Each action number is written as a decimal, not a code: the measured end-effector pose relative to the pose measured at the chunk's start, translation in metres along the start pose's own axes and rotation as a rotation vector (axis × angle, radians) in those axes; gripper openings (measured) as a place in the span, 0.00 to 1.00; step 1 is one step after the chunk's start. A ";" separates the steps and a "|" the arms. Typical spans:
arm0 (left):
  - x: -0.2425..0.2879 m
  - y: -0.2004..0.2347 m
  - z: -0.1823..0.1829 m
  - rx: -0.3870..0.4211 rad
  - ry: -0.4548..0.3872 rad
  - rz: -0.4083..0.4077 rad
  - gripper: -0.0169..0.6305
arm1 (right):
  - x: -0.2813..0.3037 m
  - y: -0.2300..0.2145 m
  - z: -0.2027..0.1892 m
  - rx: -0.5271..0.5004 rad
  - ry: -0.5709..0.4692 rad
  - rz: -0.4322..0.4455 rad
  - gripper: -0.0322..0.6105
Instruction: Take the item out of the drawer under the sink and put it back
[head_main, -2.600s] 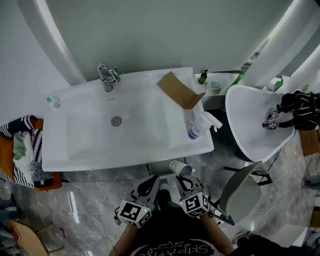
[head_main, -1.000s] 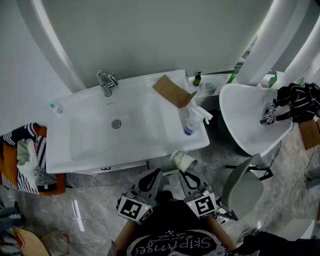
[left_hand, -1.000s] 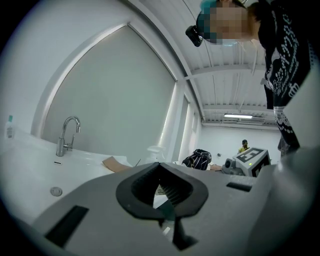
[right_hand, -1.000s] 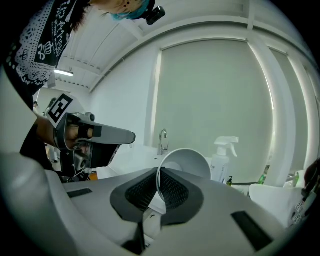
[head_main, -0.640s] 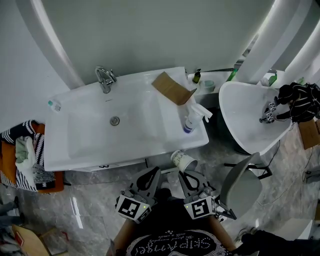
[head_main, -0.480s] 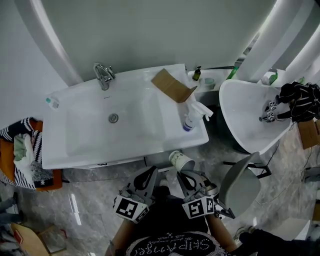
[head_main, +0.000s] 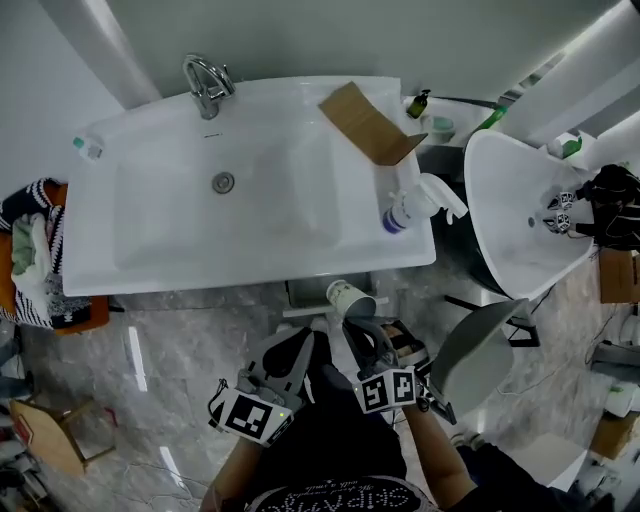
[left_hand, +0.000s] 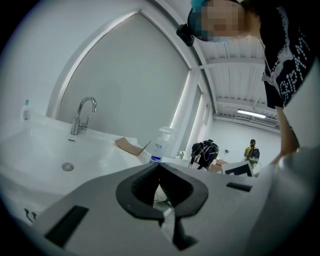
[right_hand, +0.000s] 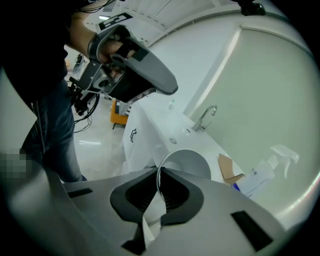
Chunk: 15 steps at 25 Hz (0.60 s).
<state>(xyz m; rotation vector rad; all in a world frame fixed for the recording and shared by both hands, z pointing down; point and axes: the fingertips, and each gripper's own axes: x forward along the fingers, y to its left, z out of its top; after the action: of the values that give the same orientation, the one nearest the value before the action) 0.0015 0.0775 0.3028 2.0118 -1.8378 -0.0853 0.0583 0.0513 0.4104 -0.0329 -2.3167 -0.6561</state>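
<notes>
R gripper (head_main: 353, 320) clamps paper cup (head_main: 349, 297) by the rim near sink (head_main: 250, 276) front edge, prob to stow it underneath; L gripper (head_main: 304, 344) closed, empty.

Wide stretch of bare floor (head_main: 170, 340) ahead-left of the sink (head_main: 200, 268), open for passage. Tight on the right: grey chair (head_main: 478, 350) just beside the right gripper (head_main: 357, 320), second white basin (head_main: 500, 215) beyond it. Only a narrow gap between sink edge and both grippers, taken up by the paper cup (head_main: 348, 298) clamped by its rim, right at the drawer (head_main: 305, 293). Left gripper (head_main: 298, 348) close alongside, jaws together. On the sink top: free over bowl and left half. Blocked at right rear by cardboard (head_main: 365, 122) and spray bottle (head_main: 412, 206), at back by faucet (head_main: 205, 82). Far left closed off by clothes pile (head_main: 35, 255).
</notes>
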 end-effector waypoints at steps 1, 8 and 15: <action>0.000 0.000 -0.005 -0.004 0.006 0.000 0.03 | 0.007 0.002 -0.005 -0.008 0.006 0.011 0.09; 0.002 0.001 -0.027 -0.086 0.006 0.007 0.03 | 0.054 0.025 -0.040 -0.101 0.077 0.105 0.09; 0.012 0.003 -0.057 -0.147 0.041 0.002 0.03 | 0.096 0.042 -0.072 -0.155 0.134 0.190 0.09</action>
<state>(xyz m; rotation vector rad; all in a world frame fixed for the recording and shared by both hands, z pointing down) 0.0185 0.0807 0.3587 1.8976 -1.7555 -0.1721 0.0412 0.0392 0.5358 -0.2689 -2.0992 -0.7162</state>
